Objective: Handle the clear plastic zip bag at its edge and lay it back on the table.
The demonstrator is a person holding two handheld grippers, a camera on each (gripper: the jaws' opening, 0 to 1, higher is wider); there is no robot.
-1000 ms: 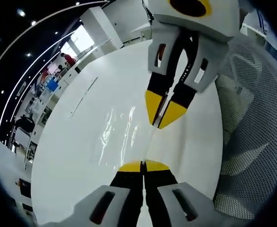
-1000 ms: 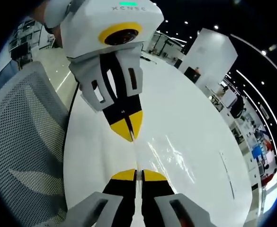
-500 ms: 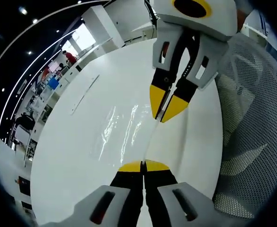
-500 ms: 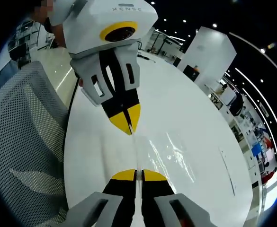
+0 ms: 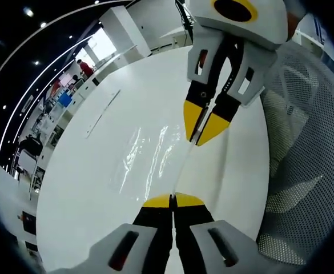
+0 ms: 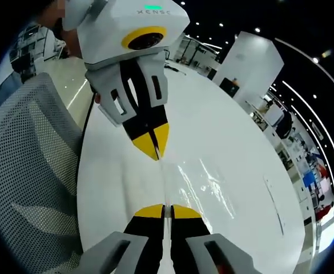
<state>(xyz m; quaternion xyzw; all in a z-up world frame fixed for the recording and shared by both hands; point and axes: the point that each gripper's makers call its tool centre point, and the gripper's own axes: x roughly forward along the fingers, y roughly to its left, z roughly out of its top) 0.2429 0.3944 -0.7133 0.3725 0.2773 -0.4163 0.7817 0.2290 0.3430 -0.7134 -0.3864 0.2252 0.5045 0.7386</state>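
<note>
My left tongs [image 5: 172,200] and right tongs [image 6: 164,210] are both pinched flat on one edge of the clear zip bag [image 5: 149,157], held taut between them above the white bench [image 5: 98,171]. Its long axis runs tongs to tongs, the body hanging benchward. I judge lowering comes next, keeping both ends level

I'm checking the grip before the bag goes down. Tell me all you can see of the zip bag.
The bag is clear, thin, glossy plastic, traceable mostly by glints. It looks flat and empty, spread above the white table. One edge runs as a taut line between the left gripper and the right gripper, both shut on it. Whether its far side touches the table is unclear.
</note>
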